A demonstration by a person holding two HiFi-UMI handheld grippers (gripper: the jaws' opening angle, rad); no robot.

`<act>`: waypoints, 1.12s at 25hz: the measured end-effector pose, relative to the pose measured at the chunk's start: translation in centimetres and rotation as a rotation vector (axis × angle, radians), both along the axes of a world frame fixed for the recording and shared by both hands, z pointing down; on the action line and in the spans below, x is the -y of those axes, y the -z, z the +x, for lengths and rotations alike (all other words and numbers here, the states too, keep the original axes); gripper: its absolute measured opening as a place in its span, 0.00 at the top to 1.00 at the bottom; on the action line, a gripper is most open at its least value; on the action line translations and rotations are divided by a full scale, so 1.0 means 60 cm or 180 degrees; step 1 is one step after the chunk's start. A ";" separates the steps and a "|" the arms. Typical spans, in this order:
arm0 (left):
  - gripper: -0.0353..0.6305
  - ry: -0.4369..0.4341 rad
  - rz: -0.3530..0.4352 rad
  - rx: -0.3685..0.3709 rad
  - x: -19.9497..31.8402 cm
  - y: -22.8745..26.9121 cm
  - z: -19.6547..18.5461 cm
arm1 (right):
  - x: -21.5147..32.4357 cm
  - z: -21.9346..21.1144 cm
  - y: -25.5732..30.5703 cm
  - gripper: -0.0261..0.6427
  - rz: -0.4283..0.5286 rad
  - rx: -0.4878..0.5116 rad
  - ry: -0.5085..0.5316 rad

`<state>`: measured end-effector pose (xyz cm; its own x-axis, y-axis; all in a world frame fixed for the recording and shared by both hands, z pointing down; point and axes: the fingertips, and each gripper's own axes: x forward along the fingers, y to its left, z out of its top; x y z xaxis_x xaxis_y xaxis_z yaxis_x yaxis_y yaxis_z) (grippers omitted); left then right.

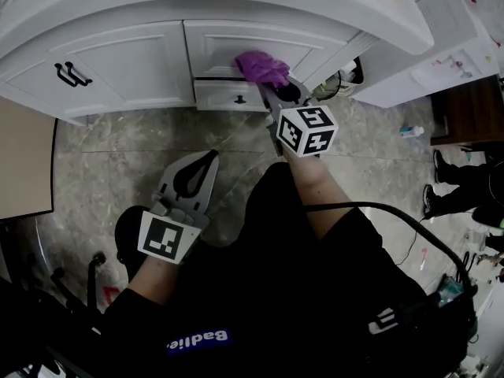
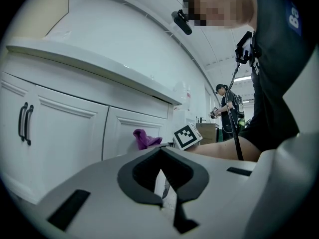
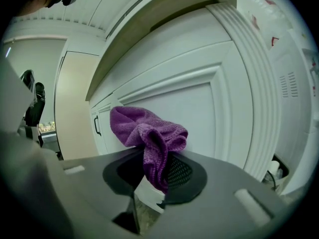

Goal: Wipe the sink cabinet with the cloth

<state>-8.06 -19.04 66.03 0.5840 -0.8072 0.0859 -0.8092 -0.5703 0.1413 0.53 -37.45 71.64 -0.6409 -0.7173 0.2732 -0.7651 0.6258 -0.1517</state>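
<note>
The person is holding the grey two-jaw right gripper out ahead on a bare, extended right forearm, its jaws pinching a bunched purple terry cloth, while the grey two-jaw left gripper is hanging lower, close to the body, jaws pressed together on nothing.

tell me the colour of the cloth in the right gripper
Purple; the cloth shows best in the right gripper view.
</note>
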 end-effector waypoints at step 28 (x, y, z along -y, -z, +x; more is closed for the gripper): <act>0.94 -0.0167 0.0017 0.0033 -0.005 0.008 0.032 | -0.033 0.117 0.145 0.83 0.0470 0.0406 -0.0144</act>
<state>-6.12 -18.76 65.57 0.6247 -0.7759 0.0880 -0.7795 -0.6128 0.1300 7.57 -35.50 62.96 -0.6299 -0.7724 0.0815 -0.7733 0.6139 -0.1582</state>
